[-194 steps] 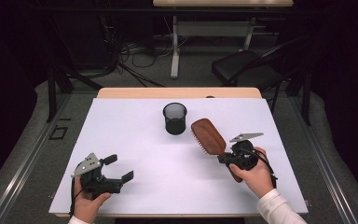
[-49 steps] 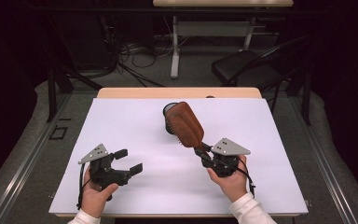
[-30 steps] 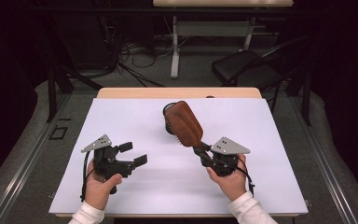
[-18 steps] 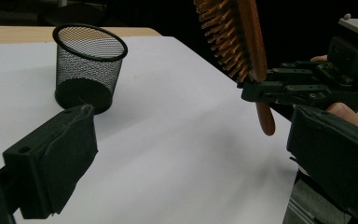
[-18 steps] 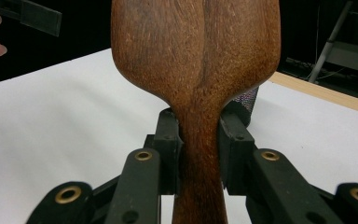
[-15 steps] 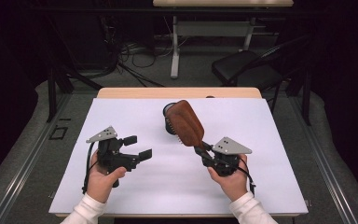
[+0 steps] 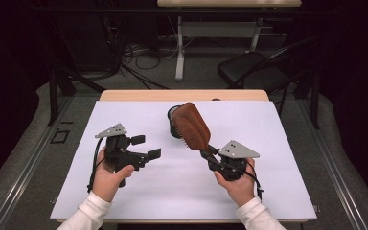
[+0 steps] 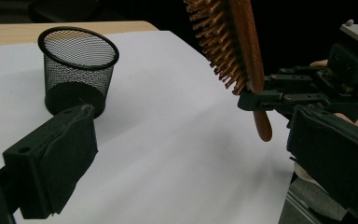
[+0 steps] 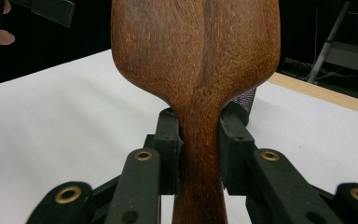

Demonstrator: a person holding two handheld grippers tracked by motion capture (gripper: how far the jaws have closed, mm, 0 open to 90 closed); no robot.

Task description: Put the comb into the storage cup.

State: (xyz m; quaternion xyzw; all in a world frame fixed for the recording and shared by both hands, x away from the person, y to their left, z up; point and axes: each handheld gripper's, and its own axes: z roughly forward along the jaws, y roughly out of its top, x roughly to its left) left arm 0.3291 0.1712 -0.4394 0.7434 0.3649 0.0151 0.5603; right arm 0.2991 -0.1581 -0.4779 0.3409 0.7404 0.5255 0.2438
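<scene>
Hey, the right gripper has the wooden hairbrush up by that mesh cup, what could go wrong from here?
The right gripper pinches only the narrow handle neck of the hairbrush, so the heavy head could swivel or slip in the pads. The mesh cup looks light and stands free on the white table; a nudge from the brush might tip it. The open left gripper sits nearby and could clash.

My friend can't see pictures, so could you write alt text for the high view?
A person's right gripper holds a wooden hairbrush by its handle, head tilted up toward a black mesh cup on a white table. The left gripper, open and empty, is held above the table at the left.
</scene>
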